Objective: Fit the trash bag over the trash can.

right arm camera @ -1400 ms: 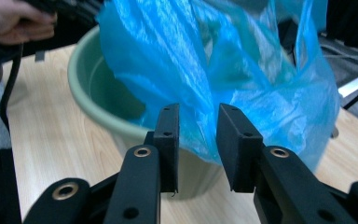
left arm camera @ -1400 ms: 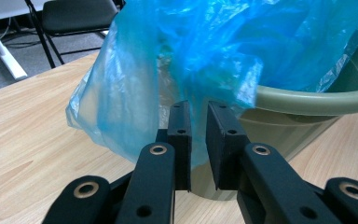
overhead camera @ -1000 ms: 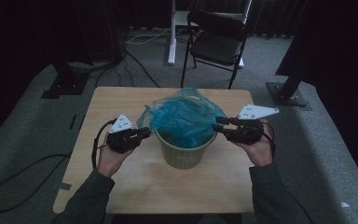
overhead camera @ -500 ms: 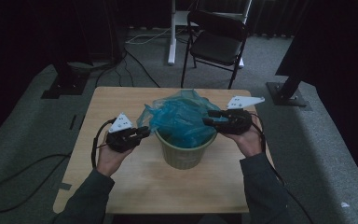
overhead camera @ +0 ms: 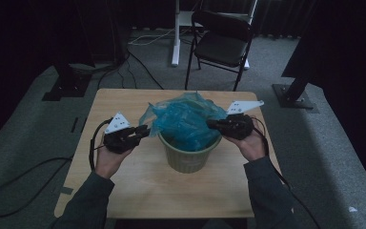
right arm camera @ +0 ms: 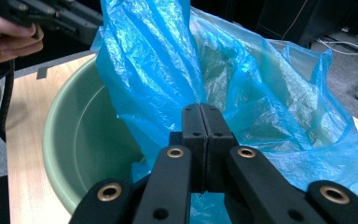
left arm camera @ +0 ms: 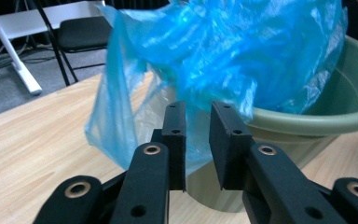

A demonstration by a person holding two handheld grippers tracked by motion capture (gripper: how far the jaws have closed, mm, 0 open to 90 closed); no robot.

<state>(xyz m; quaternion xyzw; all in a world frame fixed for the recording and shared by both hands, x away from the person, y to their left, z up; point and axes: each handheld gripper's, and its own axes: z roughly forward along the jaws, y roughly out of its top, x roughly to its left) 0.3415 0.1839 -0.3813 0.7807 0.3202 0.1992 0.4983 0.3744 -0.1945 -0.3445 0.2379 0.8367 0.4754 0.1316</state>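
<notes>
Wooden worktop (overhead camera: pixel 138 191) in a dark room, green bin (overhead camera: pixel 188 160) at its middle, blue bag (overhead camera: pixel 186 121) bunched inside it.

My right gripper (right arm camera: pixel 200 114) has just snapped together, pinching a fold of bag above the bin's rim; the film hides the bin's bottom. My left gripper (left arm camera: pixel 196 116), just opening slightly, stands spread beside the bin, bag hanging behind it, touching or not I cannot tell.

The blue bag (right arm camera: pixel 242 93) hides much of the green bin's (right arm camera: pixel 81 140) inside and far rim, its top cut off at twelve o'clock in both gripper views.
</notes>
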